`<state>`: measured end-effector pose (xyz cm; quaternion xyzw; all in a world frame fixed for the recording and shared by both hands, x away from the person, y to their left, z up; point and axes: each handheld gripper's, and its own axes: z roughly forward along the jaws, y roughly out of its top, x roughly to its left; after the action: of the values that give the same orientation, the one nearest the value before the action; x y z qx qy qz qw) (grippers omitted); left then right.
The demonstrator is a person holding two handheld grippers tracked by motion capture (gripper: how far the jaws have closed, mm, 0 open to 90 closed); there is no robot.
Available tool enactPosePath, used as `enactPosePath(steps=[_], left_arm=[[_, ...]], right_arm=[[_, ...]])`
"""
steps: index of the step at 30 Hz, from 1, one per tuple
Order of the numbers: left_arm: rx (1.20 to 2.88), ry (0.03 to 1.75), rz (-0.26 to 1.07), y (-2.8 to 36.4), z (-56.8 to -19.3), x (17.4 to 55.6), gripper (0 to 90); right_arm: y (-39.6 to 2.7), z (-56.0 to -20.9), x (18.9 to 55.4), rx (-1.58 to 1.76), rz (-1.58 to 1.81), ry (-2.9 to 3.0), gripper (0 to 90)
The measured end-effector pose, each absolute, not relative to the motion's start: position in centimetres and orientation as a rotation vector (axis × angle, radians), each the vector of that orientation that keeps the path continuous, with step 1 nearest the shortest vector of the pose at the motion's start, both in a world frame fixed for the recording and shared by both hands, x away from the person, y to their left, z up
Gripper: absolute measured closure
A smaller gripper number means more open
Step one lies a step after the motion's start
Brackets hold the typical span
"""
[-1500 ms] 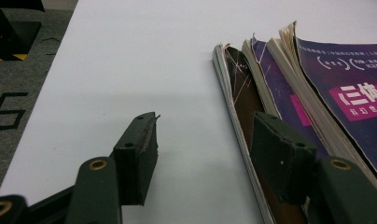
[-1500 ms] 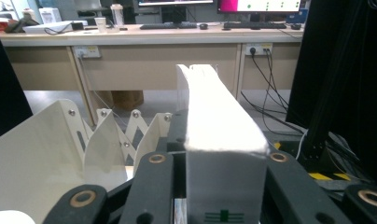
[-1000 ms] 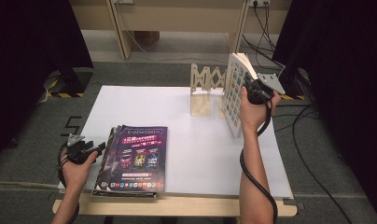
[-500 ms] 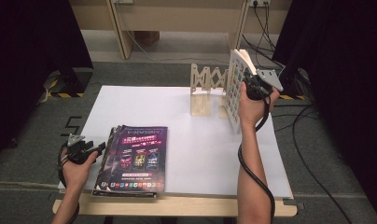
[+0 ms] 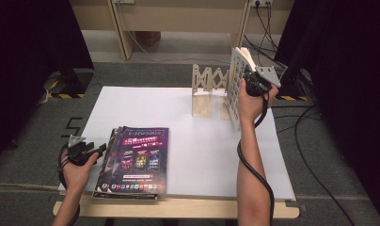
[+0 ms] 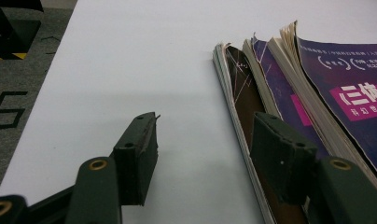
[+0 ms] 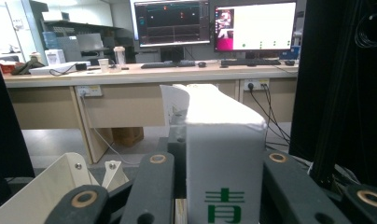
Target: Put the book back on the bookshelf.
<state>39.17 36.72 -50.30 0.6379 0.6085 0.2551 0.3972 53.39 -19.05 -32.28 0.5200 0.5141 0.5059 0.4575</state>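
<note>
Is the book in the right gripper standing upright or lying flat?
Upright. The right gripper clamps the book by its spine, cover vertical, beside the wooden rack; the right gripper view shows its spine between the jaws.

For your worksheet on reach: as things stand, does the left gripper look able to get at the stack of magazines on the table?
Probably yes. The left gripper is open and sits right beside the stack of magazines, one jaw already over its edge, with bare table around it.

We see glossy paper covers on the magazines (image 5: 136,160), a bare wood rack (image 5: 210,89) at 1 o'clock, a matt white tabletop (image 5: 197,146), matt black plastic jaws.
</note>
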Motion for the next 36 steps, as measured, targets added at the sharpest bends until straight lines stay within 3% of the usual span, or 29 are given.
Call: enactPosePath(steps=[15,36], left_arm=[[1.622,1.534,0.656,36.6,-50.3,39.2,40.9],[1.623,1.530,0.658,36.6,-50.3,39.1,40.9]], right_arm=[[-19.2,-34.4,52.2,1.231,1.237,1.251,73.8],[-20.5,-34.2,50.6,1.263,1.210,1.299,69.4]])
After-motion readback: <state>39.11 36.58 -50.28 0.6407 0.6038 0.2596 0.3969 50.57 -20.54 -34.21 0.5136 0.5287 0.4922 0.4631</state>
